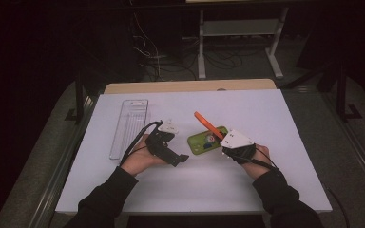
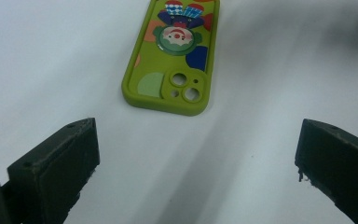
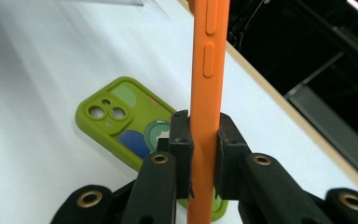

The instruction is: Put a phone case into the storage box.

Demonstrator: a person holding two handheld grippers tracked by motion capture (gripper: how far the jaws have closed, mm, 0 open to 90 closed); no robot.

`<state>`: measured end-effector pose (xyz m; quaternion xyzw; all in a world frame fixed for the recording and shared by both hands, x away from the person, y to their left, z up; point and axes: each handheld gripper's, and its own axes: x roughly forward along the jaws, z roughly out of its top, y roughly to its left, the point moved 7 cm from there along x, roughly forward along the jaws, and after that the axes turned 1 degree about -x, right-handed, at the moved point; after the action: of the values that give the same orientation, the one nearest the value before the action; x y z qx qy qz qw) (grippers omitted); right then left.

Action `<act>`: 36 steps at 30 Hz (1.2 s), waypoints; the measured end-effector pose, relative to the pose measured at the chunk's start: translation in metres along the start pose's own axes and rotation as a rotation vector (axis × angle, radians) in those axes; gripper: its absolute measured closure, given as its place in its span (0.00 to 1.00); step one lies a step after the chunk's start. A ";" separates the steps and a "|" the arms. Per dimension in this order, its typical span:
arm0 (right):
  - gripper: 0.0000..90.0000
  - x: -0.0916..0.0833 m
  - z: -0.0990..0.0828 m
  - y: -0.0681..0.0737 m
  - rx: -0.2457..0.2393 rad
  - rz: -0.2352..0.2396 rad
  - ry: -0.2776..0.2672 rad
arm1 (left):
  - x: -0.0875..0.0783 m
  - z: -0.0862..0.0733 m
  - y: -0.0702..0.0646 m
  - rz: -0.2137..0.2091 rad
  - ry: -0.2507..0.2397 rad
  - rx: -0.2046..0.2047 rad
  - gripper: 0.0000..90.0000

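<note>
White table (image 1: 266, 190) in a dark room; right gripper (image 3: 204, 154) jaws clamped on the upright orange silicone phone case (image 3: 207, 70); left gripper (image 2: 196, 154) jaws apart, the flat green patterned phone case (image 2: 172, 60) lying straight ahead, lengthwise.

Dark room, white table (image 1: 266, 190), metal shelf frame (image 1: 240, 28)

You get a brightly lit white counter (image 1: 266, 118) in the high view, while the room beyond it falls off into near black with a reddish cast at the edges. That picture is soft and grainy. In the left gripper view, broad blurred shadows streak across the counter, and the light seems to come from above, though you cannot place the source. In the right gripper view the orange phone case (image 3: 208, 70) is sharp; the background is dim.
</note>
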<state>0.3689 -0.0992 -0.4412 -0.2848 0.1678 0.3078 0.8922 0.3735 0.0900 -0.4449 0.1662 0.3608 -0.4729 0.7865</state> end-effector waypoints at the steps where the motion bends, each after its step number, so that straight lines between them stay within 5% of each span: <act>1: 0.87 0.000 0.000 -0.001 0.022 0.008 -0.006 | 0.000 0.000 0.000 0.002 0.000 0.000 0.00; 7: 0.87 0.000 0.000 -0.006 0.183 0.076 -0.018 | 0.000 0.000 0.000 0.006 -0.001 0.001 0.00; 14: 0.87 -0.001 -0.002 -0.012 0.291 0.130 -0.019 | -0.001 -0.001 0.002 0.011 0.012 0.014 0.00; 15: 0.87 -0.001 -0.003 -0.012 0.343 0.149 -0.021 | -0.001 0.000 0.002 0.010 0.012 0.012 0.00; 24: 0.87 0.000 -0.007 -0.016 0.478 0.189 -0.020 | -0.003 0.001 0.004 0.013 0.001 -0.005 0.00; 36: 0.88 0.001 -0.004 -0.012 0.515 0.215 -0.038 | -0.011 0.029 0.008 -0.017 -0.144 -0.098 0.00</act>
<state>0.3767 -0.1092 -0.4400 -0.0234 0.2531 0.3531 0.9004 0.3892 0.0837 -0.4182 0.0902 0.3275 -0.4720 0.8135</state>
